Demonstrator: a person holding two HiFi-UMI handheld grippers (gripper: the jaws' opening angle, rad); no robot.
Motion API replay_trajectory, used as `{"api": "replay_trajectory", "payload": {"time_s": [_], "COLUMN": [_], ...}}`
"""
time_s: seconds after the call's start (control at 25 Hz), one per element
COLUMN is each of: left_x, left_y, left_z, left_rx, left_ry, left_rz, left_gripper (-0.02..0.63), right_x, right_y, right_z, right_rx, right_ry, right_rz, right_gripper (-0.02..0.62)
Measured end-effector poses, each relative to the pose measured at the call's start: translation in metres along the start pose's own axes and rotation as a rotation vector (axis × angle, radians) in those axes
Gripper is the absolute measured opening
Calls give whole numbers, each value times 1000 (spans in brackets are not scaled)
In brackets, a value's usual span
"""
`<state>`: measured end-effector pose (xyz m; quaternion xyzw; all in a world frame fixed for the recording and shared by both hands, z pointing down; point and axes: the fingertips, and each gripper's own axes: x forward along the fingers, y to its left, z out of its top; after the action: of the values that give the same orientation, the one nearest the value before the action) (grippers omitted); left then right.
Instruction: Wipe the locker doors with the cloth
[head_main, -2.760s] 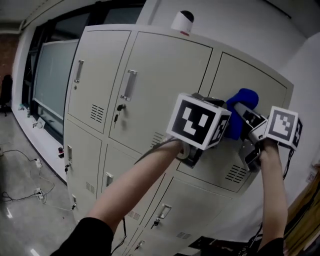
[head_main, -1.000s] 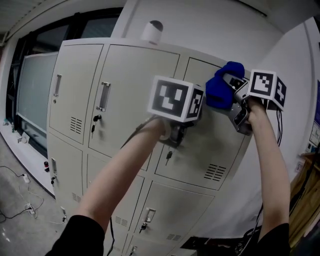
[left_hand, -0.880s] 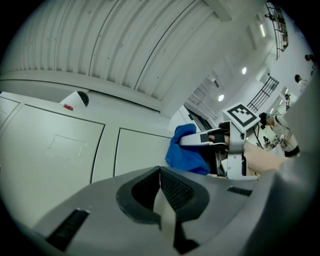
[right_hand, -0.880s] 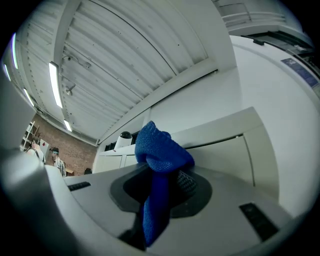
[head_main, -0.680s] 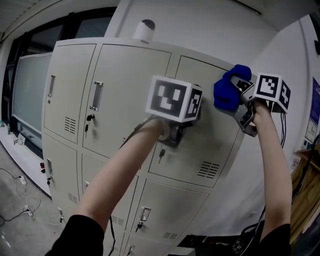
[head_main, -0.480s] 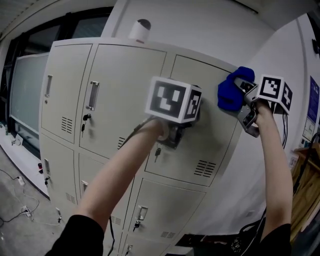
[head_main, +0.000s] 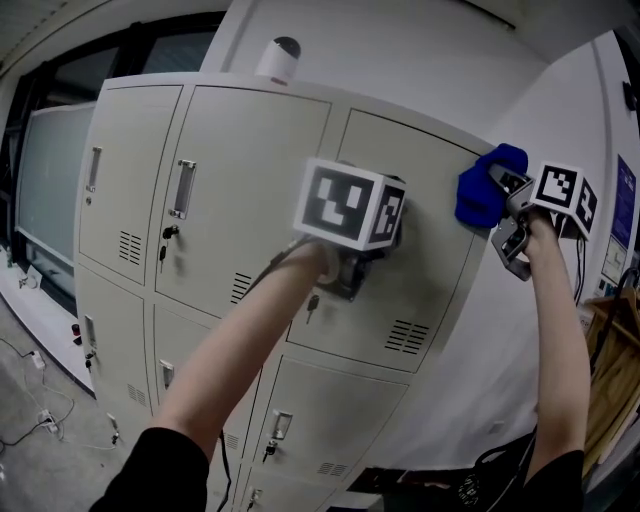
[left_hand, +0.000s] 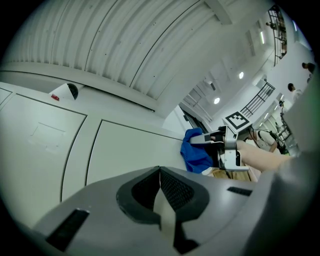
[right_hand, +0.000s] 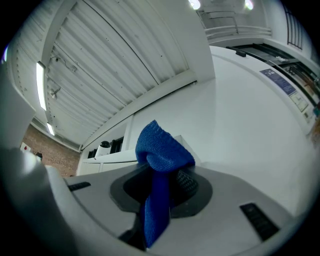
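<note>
We wipe the locker door (head_main: 415, 170) near its far edge, blue cloth (head_main: 478, 196) pinched in our right gripper (head_main: 500, 188), left gripper (left_hand: 160, 172) closed and empty; next, sweep back across

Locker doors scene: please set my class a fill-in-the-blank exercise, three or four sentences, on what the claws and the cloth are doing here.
1. The right claw is shut on a cloth of ____ colour.
2. The left claw is shut and holds ____.
3. In the head view, the cloth is at the upper ____ corner of the locker.
4. The locker's top row shows ____ doors.
Missing words: blue; nothing; right; three.
</note>
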<state>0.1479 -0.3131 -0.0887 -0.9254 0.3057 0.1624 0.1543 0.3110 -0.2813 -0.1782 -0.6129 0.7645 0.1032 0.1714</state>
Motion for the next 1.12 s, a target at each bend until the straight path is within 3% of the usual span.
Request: {"api": "replay_trajectory", "payload": {"time_s": [0.24, 0.44, 0.8, 1.12], "left_x": [-14, -35, -76, -91], "left_y": [7, 16, 71, 91], "left_z": [4, 0, -25, -35], "left_rx": [10, -7, -21, -27], "left_ry": [-13, -10, 43, 77], "left_rz": [6, -7, 89, 149], "left_gripper": [9, 9, 9, 9], "right_x": [-2, 10, 55, 73], "right_y": [7, 79, 178, 208], "right_z": [-4, -24, -68, -102], "right_rx": [60, 139, 69, -35], "right_ry": [-27, -14, 32, 82], "right_rz": [-53, 133, 312, 324], "right_gripper": [75, 75, 75, 75]}}
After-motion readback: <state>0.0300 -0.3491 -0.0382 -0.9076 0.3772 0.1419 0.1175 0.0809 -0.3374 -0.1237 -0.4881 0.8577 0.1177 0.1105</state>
